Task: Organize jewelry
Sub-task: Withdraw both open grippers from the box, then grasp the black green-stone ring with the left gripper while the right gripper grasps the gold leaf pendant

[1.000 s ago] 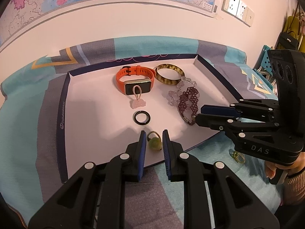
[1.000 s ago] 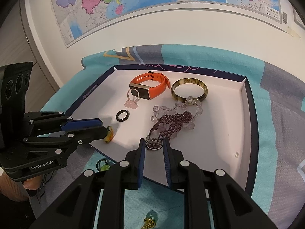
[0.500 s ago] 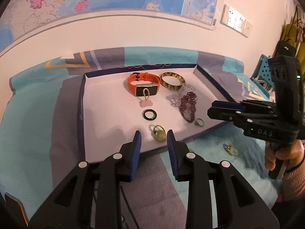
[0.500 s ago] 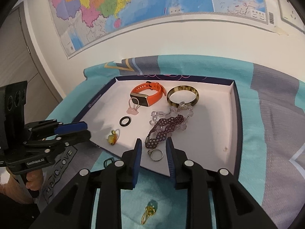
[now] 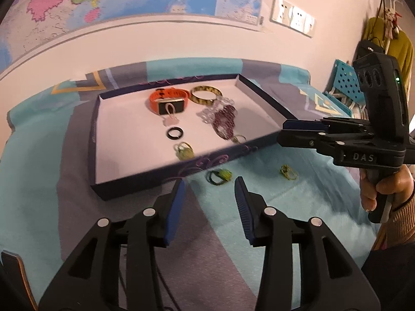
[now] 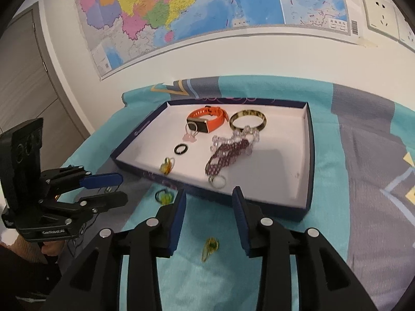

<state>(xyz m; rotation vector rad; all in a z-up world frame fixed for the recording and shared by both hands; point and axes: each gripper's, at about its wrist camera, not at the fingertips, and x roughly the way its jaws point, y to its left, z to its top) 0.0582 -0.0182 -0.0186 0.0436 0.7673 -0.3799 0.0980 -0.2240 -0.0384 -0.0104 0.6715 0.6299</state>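
In the shallow white-lined tray [image 5: 96,140] with the dark blue rim, seven pieces: orange smartwatch [image 5: 168,98] at the far side toward 11 o'clock, tortoiseshell bangle [image 5: 206,95] just beside it at 12, clear and purple bead bracelets [image 6: 228,153] heaped near the middle and touching the bangle. Pink charm on a loop [image 6: 190,134] lying against the watch face, black ring [image 5: 175,132] just nearer, green-stone ring [image 5: 184,151] close to the near rim at 7 o'clock, silver ring [image 6: 217,181] at the near rim at 6, touching the purple beads. Outside the tray on the teal and grey cloth [image 5: 39,181], two pieces still loose: dark ring with a green stone [image 5: 219,176] just beside the near rim, gold wire ring [image 6: 209,248] farther out. Left gripper [image 5: 210,189] over the cloth, jaws apart and just been opening, nothing between the pads, dark ring just beyond the tips. Right gripper [image 6: 208,199] likewise apart, just been opening, empty, poised before the near rim, gold ring lying on the cloth below the jaws. Behind, a map [image 6: 181,13] on the wall and wall sockets [image 5: 291,19].
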